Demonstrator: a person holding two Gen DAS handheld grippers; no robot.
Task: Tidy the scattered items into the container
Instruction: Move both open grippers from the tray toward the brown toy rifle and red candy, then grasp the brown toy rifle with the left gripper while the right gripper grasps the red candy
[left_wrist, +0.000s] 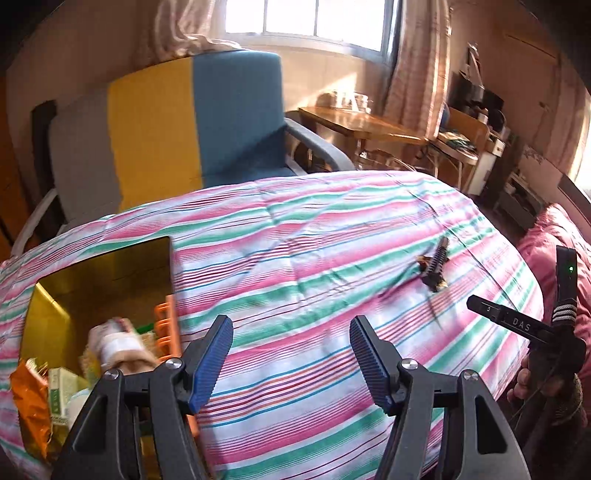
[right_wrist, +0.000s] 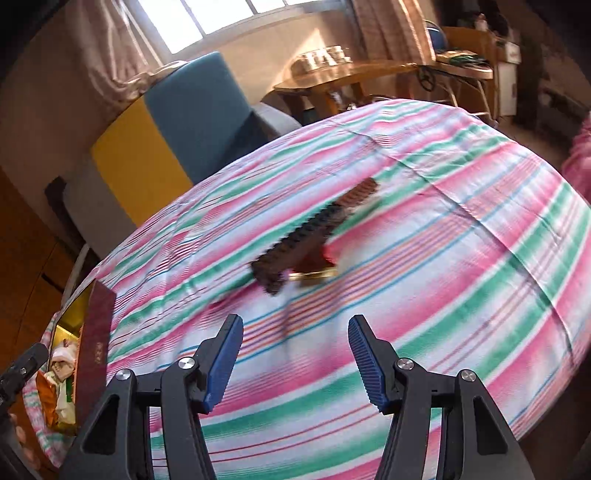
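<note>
At the lower left of the left wrist view, a gold-lined box (left_wrist: 110, 273) is sitting open on the striped bedspread (left_wrist: 314, 229), its open top facing up so things can be dropped straight in. Inside it, snack packets (left_wrist: 122, 347) and an orange bag (left_wrist: 31, 398) are lying in a loose heap beside an orange plastic piece (left_wrist: 166, 325); these already lie where the task wants them, though the blur keeps their labels unreadable.

Moving toward the middle, the left gripper (left_wrist: 291, 350) is hanging just above the bedspread beside the box, its blue ribbed fingers spread wide with nothing between them.

Further right, in the middle right of that view, one item is lying out on the cover well apart from the box: a dark toothed comb or clip (left_wrist: 436, 266) resting across a small brown-and-gold wrapper (left_wrist: 439, 284). What exactly it is cannot be told through the motion smear. In the right wrist view the same dark piece (right_wrist: 303, 240) is sitting at frame centre, straight ahead of the right gripper (right_wrist: 295, 354), whose fingers are also parted and empty. The gripper is pointing along the item's length, which would likely suit closing across its narrow width.

At the far right edge of the left wrist view, a hand (left_wrist: 532, 380) is gripping the handle of the right tool.
</note>
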